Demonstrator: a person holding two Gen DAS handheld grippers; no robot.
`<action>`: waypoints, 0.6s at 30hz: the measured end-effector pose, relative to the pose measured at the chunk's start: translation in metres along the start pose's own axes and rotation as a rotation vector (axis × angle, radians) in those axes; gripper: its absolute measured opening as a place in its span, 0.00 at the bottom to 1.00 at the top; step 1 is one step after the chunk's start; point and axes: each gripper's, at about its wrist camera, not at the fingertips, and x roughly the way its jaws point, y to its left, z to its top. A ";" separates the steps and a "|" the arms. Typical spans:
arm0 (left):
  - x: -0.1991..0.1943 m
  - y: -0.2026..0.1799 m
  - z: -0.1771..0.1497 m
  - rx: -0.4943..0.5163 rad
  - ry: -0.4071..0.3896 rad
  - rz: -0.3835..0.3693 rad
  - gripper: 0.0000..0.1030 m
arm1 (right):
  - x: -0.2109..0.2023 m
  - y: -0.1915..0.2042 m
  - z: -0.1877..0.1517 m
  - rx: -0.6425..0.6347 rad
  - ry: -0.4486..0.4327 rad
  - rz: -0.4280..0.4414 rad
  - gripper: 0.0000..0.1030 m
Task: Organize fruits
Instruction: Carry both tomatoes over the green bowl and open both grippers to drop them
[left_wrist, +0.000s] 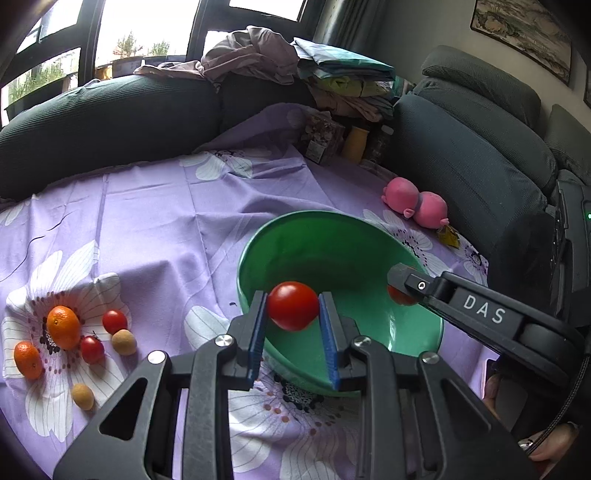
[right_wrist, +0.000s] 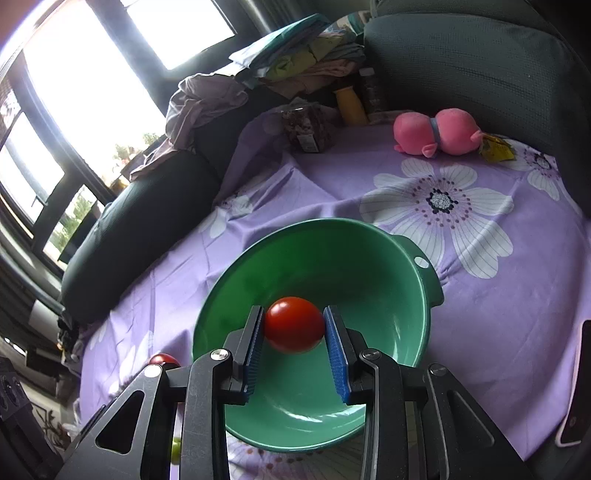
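Your left gripper (left_wrist: 293, 314) has its jaws pinching a round red cherry tomato (left_wrist: 293, 305) between the blue pads, held over the near rim of the green plastic bowl (left_wrist: 314, 236). Your right gripper (right_wrist: 294, 328) likewise has its jaws pinching a second red cherry tomato (right_wrist: 294, 324), held above the bowl's hollow; in the left wrist view that gripper reaches in over the bowl's right side.

The bowl sits on the counter under a lilac cloth printed with white flowers (left_wrist: 155, 214). Well to the left of the bowl lie the loose fruits: two orange mandarins (left_wrist: 63, 327), two more red cherry tomatoes (left_wrist: 115, 321) and two small tan round fruits (left_wrist: 124, 342), close together. Beyond the bowl, to its right, rests a pink plush toy (left_wrist: 415, 203) near the dark grey sofa (left_wrist: 469, 155).
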 end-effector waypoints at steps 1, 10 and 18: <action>0.004 -0.003 -0.001 0.009 0.011 -0.002 0.26 | 0.002 -0.003 0.000 0.006 0.006 -0.010 0.34; 0.030 -0.016 -0.006 0.039 0.072 -0.040 0.26 | 0.011 -0.015 0.000 0.032 0.034 -0.078 0.34; 0.034 -0.013 -0.007 0.014 0.097 -0.069 0.28 | 0.015 -0.016 0.001 0.031 0.035 -0.094 0.34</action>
